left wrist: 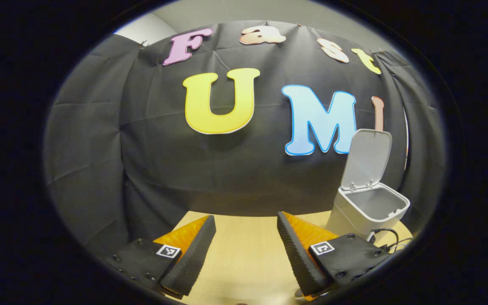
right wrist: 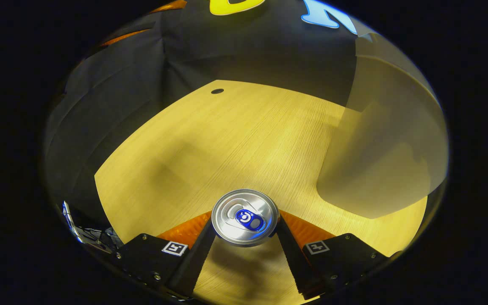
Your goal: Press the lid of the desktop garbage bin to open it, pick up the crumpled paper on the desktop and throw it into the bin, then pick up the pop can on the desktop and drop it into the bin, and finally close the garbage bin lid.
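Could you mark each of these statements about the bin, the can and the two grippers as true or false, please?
1. The garbage bin has its lid raised. True.
2. The left gripper is clamped on crumpled paper. False: its fingers stand apart with only the wooden desktop between them.
3. The pop can sits between the fingers of the right gripper. True.
4. The can lies on its side. False: its top with the pull tab faces the camera.

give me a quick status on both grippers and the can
Right gripper shut on pop can, seen top-down above the table. Left gripper open, empty. Bin lid up. Nothing in the way.
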`<move>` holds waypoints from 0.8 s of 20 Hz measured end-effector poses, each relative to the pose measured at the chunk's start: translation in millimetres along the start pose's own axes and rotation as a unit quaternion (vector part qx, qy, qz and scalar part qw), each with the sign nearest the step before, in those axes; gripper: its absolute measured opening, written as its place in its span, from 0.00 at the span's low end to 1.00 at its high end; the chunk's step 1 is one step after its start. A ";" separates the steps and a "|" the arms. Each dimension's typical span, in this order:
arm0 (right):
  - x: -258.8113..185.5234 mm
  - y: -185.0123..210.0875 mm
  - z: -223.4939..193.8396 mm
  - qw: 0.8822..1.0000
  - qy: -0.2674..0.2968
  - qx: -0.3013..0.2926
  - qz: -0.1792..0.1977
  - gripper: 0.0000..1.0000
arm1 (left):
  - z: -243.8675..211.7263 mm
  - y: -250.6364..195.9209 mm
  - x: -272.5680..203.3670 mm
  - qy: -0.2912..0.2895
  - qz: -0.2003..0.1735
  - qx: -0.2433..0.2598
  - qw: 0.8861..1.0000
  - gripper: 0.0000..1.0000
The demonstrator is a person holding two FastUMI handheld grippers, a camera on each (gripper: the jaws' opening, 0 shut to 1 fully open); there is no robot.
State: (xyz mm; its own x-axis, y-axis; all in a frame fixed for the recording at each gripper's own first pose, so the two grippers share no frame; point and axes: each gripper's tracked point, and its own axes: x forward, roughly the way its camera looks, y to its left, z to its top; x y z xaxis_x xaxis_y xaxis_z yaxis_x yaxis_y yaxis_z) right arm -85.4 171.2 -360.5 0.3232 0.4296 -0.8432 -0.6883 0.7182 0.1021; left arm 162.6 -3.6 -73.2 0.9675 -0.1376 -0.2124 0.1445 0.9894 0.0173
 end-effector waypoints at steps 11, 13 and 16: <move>-136.6 -9.4 99.4 0.985 -0.172 0.005 -0.003 0.85 | 0.0 -5.7 3.2 0.001 -0.002 0.006 1.000 0.95; -164.9 -18.4 111.5 0.978 -0.207 0.003 -0.010 0.85 | 0.4 -8.1 3.5 0.001 -0.004 0.007 1.000 0.97; -216.4 -20.4 133.4 0.967 -0.255 -0.005 -0.023 0.85 | -0.7 -11.8 4.2 0.002 -0.007 0.005 1.000 0.94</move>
State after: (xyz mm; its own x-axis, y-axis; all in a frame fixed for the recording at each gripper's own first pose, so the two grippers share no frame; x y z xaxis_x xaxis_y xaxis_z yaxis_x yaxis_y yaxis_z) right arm -54.7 136.6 -109.7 0.6300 0.6131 -0.4766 -0.6709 0.7389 0.0636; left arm 164.9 -15.9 -74.9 0.9647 -0.1507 -0.2160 0.1596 0.9869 0.0243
